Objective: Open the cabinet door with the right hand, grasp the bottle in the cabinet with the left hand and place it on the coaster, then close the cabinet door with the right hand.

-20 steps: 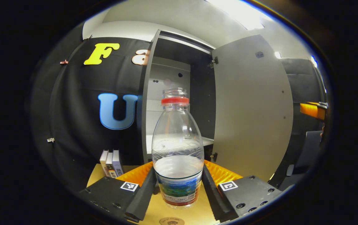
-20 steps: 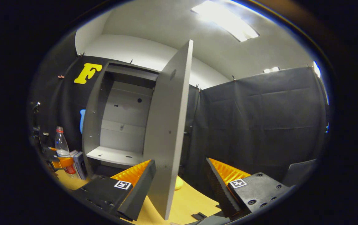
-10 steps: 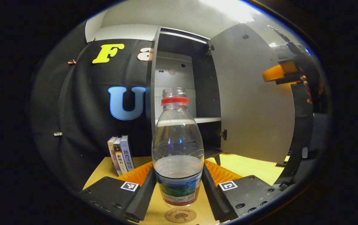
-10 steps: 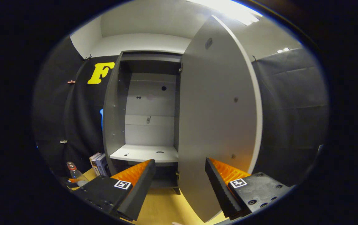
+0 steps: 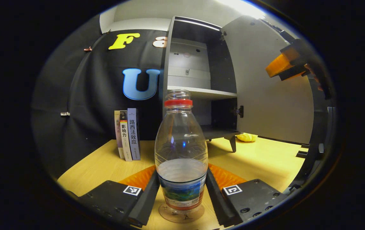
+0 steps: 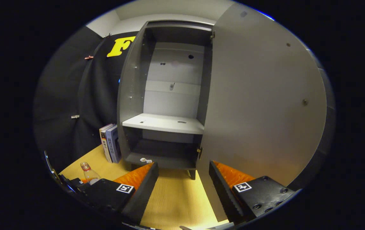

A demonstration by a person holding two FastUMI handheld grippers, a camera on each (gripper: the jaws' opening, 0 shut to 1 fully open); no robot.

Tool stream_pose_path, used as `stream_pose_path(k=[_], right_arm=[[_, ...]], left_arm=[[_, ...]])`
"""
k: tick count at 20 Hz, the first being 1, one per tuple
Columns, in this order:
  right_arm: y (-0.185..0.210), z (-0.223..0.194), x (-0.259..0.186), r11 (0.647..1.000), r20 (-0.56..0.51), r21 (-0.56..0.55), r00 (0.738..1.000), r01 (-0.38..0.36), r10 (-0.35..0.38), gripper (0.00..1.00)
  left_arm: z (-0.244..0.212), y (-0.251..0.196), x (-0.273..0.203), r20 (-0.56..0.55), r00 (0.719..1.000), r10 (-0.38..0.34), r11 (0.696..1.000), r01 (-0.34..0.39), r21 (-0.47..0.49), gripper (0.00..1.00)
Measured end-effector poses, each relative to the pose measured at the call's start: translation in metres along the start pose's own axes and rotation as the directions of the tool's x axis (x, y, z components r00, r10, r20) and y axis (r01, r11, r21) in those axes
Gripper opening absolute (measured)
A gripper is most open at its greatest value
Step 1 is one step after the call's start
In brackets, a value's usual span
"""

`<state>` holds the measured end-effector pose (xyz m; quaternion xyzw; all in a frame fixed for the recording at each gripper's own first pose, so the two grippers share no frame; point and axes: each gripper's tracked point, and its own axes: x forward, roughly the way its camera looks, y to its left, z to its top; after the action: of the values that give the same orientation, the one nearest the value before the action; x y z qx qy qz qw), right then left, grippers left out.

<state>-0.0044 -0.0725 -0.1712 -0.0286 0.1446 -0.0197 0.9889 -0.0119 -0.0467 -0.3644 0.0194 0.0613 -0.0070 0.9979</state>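
Clamped on both sides of the clear plastic bottle with a red neck ring and no cap [image 5: 181, 150], the left gripper [image 5: 181, 195] holds it upright, its fingers [image 5: 147, 198] pressing the labelled lower body. Seen in the left gripper view, the bottle's base sits right over the round wooden coaster [image 5: 180, 216] on the pale wooden table [image 5: 265, 163]; whether it already touches I cannot tell, as the base and the disc overlap at the bottom edge. Behind stand three upright books [image 5: 127, 134] against the wall, and the tall grey cabinet [image 5: 198, 76] with its grey door [image 5: 275, 92] swung wide. The other gripper, with a hand holding it, hangs high by the door's outer edge. A small yellow object [image 5: 247, 137] lies on the table near the cabinet's foot.

From the right gripper view, the right gripper [image 6: 182, 188] is spread wide with nothing between its fingers, and the door's lower edge stands in front of that gap. The cabinet's shelves hold no bottle. Low at the left the bottle shows, far off.

By my judgement the placing step is nearly finished. Next the left fingers should part and back away without tipping the bottle, and then the right gripper must push the door shut.
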Motion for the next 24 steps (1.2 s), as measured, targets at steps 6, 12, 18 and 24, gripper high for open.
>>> stream_pose_path(k=[6, 12, 18, 24], right_arm=[[0.009, -0.021, 0.006, 0.999, -0.060, 0.018, 0.998, -0.033, 0.034, 0.98], [0.006, -0.031, 0.003, 0.998, -0.100, 0.060, 0.995, -0.024, 0.030, 0.97], [0.001, -0.006, -0.004, 1.000, -0.048, 0.004, 0.999, -0.001, 0.001, 0.98], [-0.024, 0.044, -0.040, 0.999, 0.035, 0.031, 0.999, 0.019, -0.020, 0.98]], left_arm=[[-0.018, 0.004, -0.003, -0.001, 1.000, -0.015, 1.000, 0.015, 0.000, 0.78], [-0.009, 0.002, -0.002, -0.016, 0.999, -0.038, 0.999, 0.037, -0.024, 0.81], [0.043, 0.006, -0.001, 0.031, 0.999, -0.030, 0.999, 0.029, 0.038, 0.95], [0.146, -0.010, -0.025, 0.065, 0.994, -0.084, 0.989, 0.076, 0.125, 0.94]])
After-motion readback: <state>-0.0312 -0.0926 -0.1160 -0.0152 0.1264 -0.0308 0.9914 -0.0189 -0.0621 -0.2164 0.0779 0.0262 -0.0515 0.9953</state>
